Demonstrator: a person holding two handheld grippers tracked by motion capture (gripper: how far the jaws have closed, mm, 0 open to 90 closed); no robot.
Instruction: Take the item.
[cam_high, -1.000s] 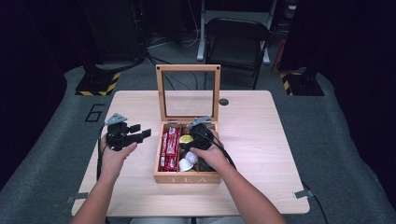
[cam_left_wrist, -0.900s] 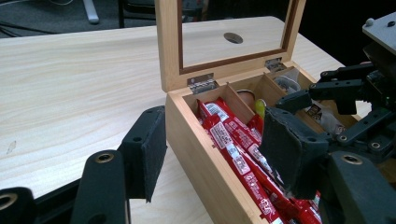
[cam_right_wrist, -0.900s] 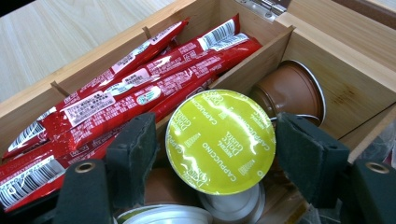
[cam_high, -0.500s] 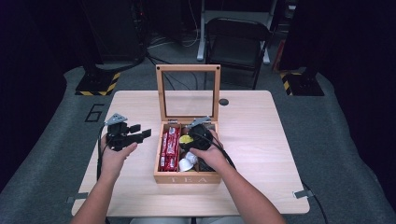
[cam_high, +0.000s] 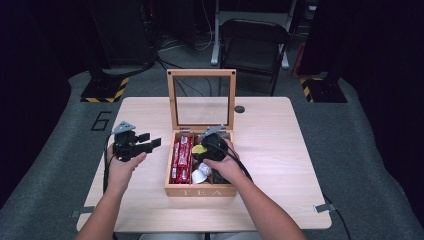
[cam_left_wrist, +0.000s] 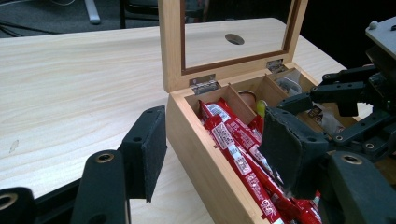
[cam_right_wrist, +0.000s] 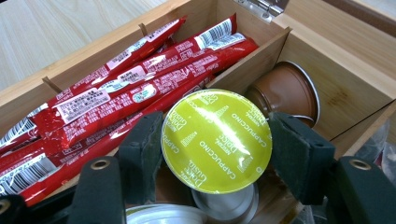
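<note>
An open wooden tea box (cam_high: 201, 191) sits mid-table, its glass lid (cam_high: 201, 74) upright. Red sachets (cam_high: 181, 159) (cam_right_wrist: 116, 93) fill its left compartment. My right gripper (cam_high: 207, 150) (cam_right_wrist: 218, 145) reaches into the middle compartment. Its jaws have just been closing and now press both sides of a coffee capsule with a yellow-green lid (cam_right_wrist: 216, 140) (cam_high: 199, 149). A brown capsule (cam_right_wrist: 285, 91) lies behind it and a white one (cam_right_wrist: 224, 203) beneath. My left gripper (cam_high: 150, 142) (cam_left_wrist: 217, 147) hovers left of the box, open, holding nothing.
A white capsule (cam_high: 199, 176) lies near the box's front wall. The table (cam_high: 280, 150) has a round hole (cam_high: 239, 109) behind the box. A folding chair (cam_high: 252, 45) stands beyond the far edge. Bare wood lies left and right of the box.
</note>
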